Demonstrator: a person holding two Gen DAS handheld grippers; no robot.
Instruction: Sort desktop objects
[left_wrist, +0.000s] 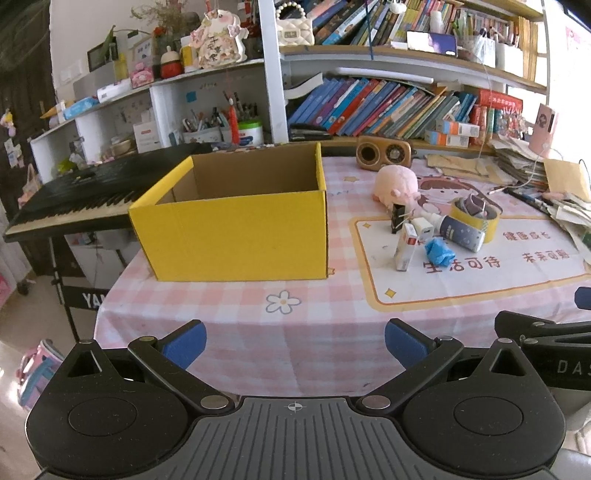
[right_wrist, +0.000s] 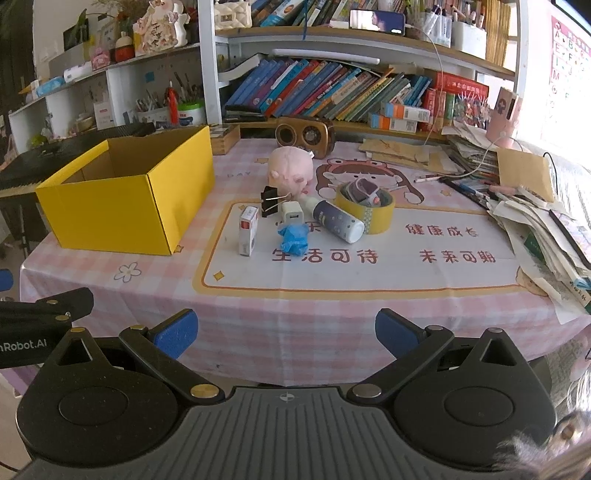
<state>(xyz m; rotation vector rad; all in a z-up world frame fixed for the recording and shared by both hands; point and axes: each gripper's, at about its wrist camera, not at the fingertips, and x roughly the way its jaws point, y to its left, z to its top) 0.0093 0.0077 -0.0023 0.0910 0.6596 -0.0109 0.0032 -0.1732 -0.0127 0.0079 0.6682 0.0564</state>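
2 grippers held low at near edge of table, both w/ jaws spread wide, nothing between blue pads: left gripper (left_wrist: 295, 347), right gripper (right_wrist: 286, 334). Seen side by side, left one's black arm visible at left edge of right-wrist view.

Stood on pink checked tablecloth (left_wrist: 258, 332), toward left: yellow cardboard box (left_wrist: 236, 236), top open, interior brown, no contents visible. Positioned well apart from both grippers.

Clustered right of box, on printed mat w/ red characters:
- pink plush toy (right_wrist: 291, 166), farthest back, just in front of brown retro radio (right_wrist: 304, 134).
- black binder clip (right_wrist: 269, 201), upright, wire handles pointing right.
- white charger plug (right_wrist: 291, 213), just beside clip.
- small red-and-white carton (right_wrist: 248, 230), standing on end, nearest to box.
- crumpled blue wrapper (right_wrist: 293, 240), in front of charger.
- dark spray bottle (right_wrist: 338, 220), lying on side, leaning against yellow tape roll (right_wrist: 371, 210).
- tape roll w/ small items tucked in core; identity unclear.

Noted beyond table: bookshelf (left_wrist: 388, 107) w/ slanted books at back, black keyboard (left_wrist: 74, 199) left of box, loose paper piles (right_wrist: 546, 236) along right edge.
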